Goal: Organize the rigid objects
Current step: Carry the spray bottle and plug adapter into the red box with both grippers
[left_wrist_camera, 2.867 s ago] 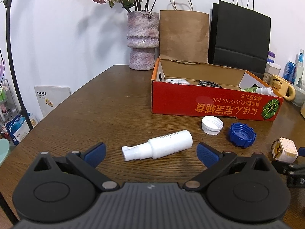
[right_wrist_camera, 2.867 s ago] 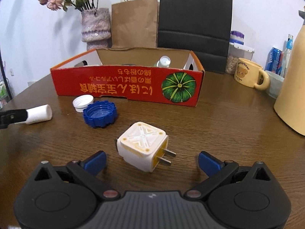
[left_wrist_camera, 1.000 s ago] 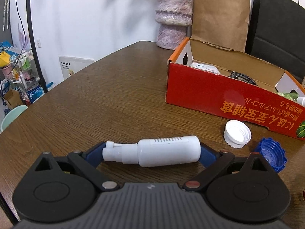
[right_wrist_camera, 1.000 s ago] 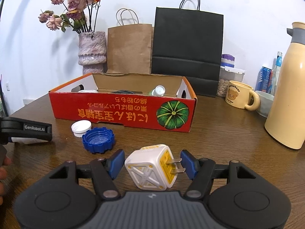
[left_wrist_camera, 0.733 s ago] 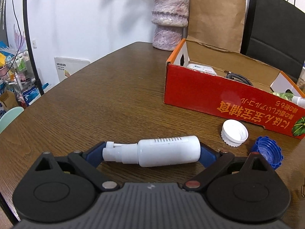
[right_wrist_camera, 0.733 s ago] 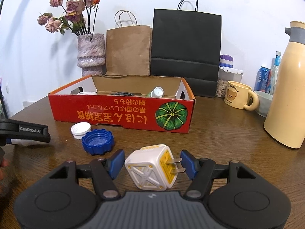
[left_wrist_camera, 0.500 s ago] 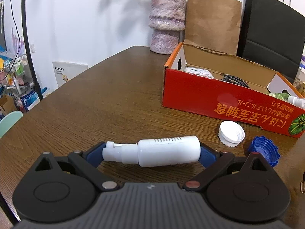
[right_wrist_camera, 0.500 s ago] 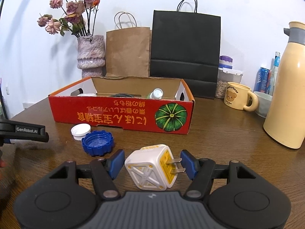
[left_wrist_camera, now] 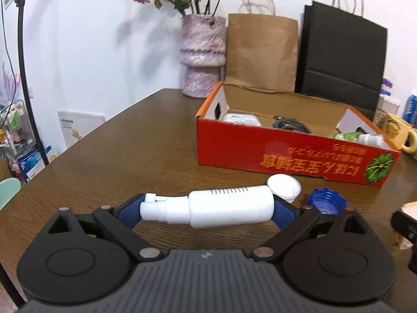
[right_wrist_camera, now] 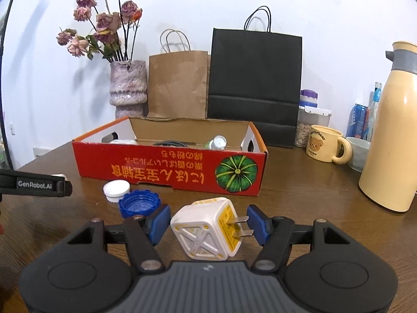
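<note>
Left gripper: pinching the white spray bottle lengthwise, above the table.
Right gripper: clamping the plug adapter.
Beyond: white cap and blue cap lying before the red box.

White wall, brown wooden table, black lamp pole

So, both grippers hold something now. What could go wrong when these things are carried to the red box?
The left gripper pinches the white spray bottle end to end, one pad on its thin nozzle; it may pivot or slip out. In the right gripper, one pad presses the white plug adapter on its prongs, a small contact, so it might twist. The red box already holds a cable and bottles; a dropped item could land on them.
</note>
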Demonstrator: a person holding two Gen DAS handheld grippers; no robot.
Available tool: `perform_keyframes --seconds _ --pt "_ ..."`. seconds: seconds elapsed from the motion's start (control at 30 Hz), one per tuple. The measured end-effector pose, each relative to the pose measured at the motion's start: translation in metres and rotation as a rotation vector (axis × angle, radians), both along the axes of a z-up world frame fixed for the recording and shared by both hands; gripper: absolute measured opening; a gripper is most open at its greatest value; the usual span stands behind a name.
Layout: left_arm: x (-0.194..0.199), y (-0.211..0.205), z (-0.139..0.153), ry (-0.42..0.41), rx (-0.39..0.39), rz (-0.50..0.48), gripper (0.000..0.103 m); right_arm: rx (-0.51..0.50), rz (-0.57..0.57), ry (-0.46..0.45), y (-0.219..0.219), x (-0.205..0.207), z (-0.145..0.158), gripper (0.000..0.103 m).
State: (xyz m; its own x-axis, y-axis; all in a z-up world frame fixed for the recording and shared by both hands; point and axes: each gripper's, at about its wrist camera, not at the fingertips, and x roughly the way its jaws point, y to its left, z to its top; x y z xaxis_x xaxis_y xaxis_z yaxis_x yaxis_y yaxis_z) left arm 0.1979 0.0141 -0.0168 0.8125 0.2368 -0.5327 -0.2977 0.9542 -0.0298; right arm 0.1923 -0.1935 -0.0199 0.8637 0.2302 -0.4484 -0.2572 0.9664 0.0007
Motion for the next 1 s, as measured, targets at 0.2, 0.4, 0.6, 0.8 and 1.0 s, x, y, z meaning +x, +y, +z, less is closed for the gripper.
perform_keyframes --seconds 0.2,0.4,0.6,0.8,1.0 --pt "-0.008 -0.007 0.011 -0.037 -0.011 -0.053 0.1 0.014 -0.009 -0.028 0.003 -0.002 0.008 0.064" --pt "-0.011 -0.011 0.023 -0.061 -0.016 -0.088 0.1 0.026 -0.008 -0.043 0.005 0.0 0.016 0.064" --pt "-0.007 -0.013 0.037 -0.088 -0.015 -0.108 0.1 0.044 0.007 -0.061 0.009 0.006 0.028 0.064" --pt "0.002 -0.016 0.053 -0.118 -0.001 -0.12 0.1 0.06 0.014 -0.07 0.01 0.015 0.039 0.064" --pt "0.013 -0.018 0.07 -0.154 -0.004 -0.116 0.1 0.064 0.018 -0.11 0.014 0.028 0.058 0.064"
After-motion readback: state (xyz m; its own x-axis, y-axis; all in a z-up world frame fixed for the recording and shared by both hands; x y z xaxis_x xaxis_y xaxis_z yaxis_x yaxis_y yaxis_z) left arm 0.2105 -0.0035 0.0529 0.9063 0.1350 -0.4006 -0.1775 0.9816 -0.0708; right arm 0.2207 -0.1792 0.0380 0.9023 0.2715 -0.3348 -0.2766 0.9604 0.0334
